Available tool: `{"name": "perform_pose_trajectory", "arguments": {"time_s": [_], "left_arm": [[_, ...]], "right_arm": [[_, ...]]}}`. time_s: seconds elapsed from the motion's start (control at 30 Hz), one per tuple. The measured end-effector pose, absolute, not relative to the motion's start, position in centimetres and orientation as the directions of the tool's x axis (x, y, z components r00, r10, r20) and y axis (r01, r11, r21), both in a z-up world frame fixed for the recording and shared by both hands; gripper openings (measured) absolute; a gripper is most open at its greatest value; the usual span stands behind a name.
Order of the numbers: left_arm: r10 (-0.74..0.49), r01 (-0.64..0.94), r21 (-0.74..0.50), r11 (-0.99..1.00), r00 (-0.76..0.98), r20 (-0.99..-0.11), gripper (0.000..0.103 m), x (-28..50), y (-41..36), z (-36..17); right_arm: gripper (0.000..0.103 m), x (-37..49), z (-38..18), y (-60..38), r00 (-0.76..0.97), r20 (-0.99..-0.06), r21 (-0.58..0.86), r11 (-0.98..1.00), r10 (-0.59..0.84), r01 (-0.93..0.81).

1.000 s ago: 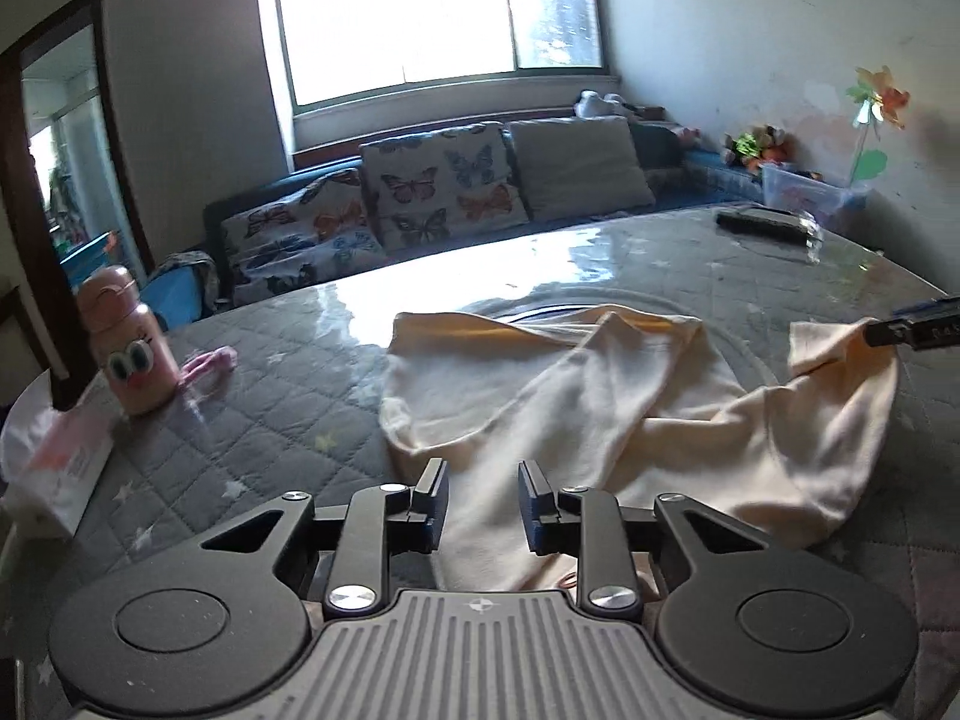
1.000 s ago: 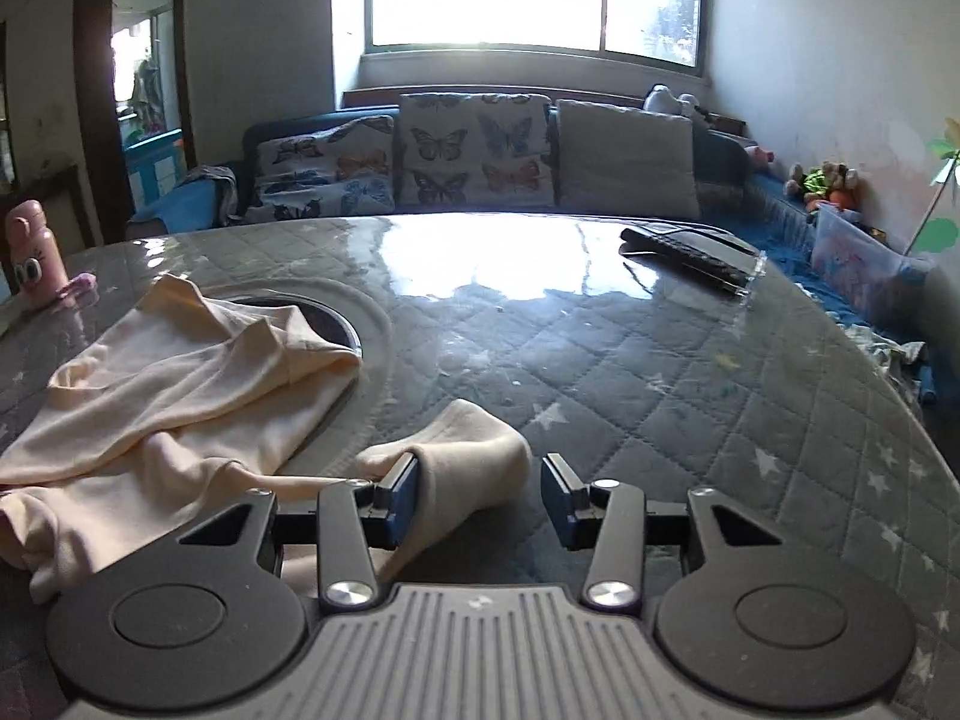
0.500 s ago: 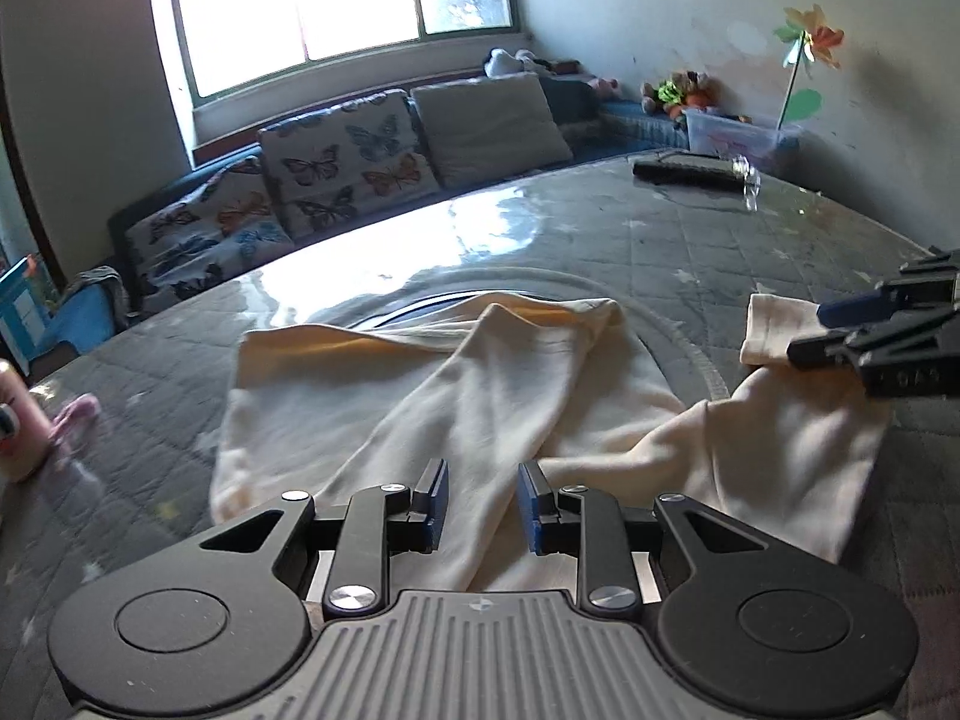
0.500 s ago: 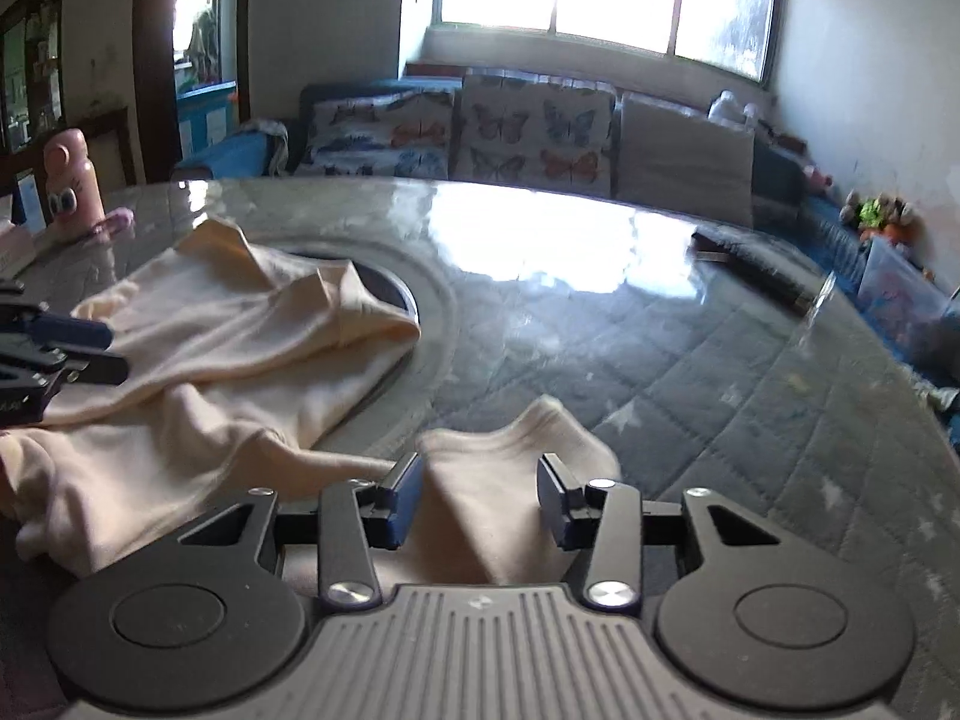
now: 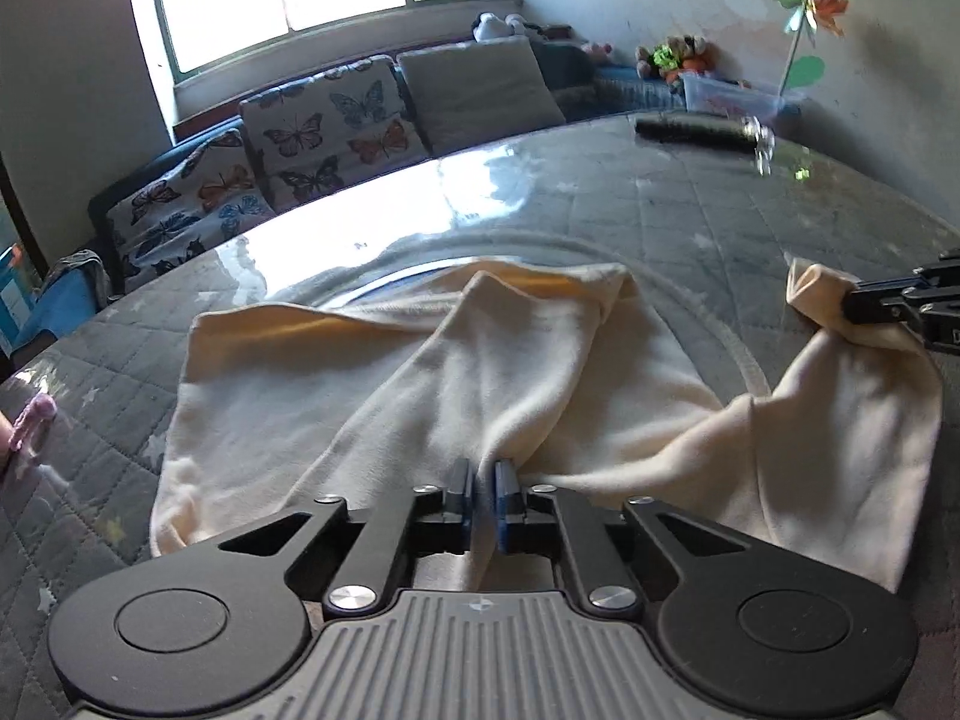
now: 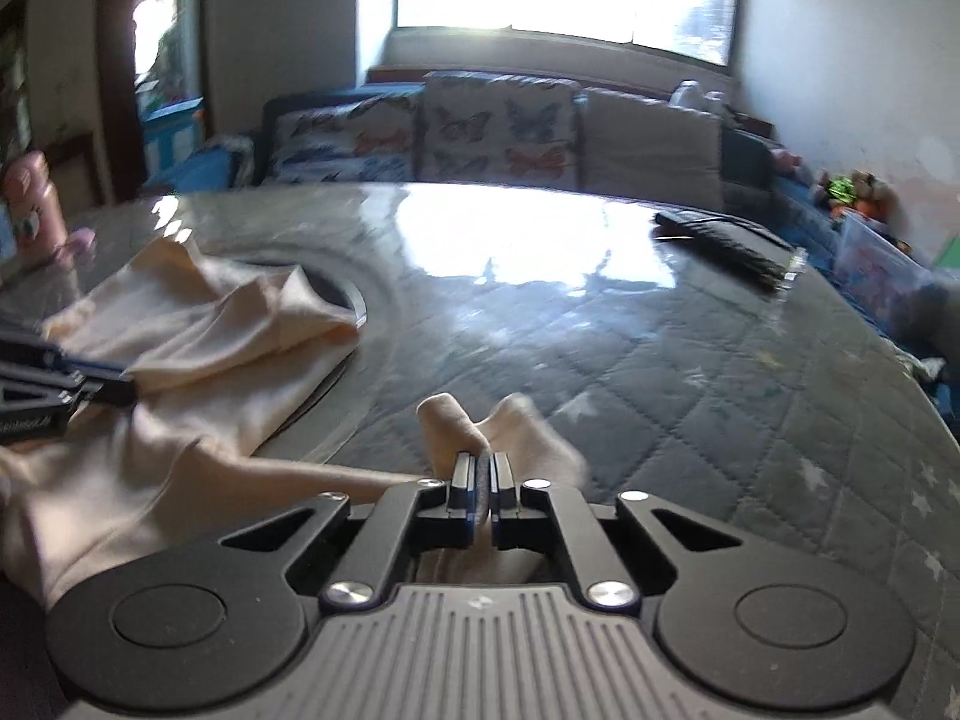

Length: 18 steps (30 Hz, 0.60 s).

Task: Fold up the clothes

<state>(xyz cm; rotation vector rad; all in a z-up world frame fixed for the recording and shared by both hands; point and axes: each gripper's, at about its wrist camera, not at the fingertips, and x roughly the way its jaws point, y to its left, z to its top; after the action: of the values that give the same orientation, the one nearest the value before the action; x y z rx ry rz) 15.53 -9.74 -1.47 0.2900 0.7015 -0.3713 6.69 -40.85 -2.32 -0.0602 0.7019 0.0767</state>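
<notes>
A crumpled cream garment lies on a round table with a grey quilted cover. My left gripper is shut on a fold at the garment's near edge, cloth pinched between its blue pads. The right gripper is shut on the garment's right end, which bunches up ahead of the pads. In the left wrist view the right gripper shows at the right edge, gripping that end. The left gripper shows at the left edge of the right wrist view, on the garment.
A black remote-like object lies at the table's far right. A pink bottle stands at the far left. A sofa with butterfly cushions runs behind the table under a bright window. A toy box sits in the right corner.
Both grippers have closed onto the cream garment. The left gripper moved in and down to the near fold. The right one sank slightly onto the right end.
</notes>
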Motion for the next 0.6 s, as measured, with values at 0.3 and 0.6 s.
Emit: {"name": "perform_pose_trajectory", "arguments": {"time_s": [0.3, 0.6], "left_arm": [[-0.163, 0.231, 0.058, 0.971, 0.824, -0.543, 0.003, 13.4, -3.2, 3.0], [0.066, -0.125, -0.072, 0.99, 0.836, -0.544, 0.002, 9.5, 7.9, 2.9]], "right_arm": [[0.003, 4.8, -0.9, -46.4, 0.799, -0.595, 0.042, 0.991, -0.08, 0.13], [0.004, 3.1, -3.8, -50.1, 0.736, -0.669, 0.138, 0.955, -0.106, 0.264]]}}
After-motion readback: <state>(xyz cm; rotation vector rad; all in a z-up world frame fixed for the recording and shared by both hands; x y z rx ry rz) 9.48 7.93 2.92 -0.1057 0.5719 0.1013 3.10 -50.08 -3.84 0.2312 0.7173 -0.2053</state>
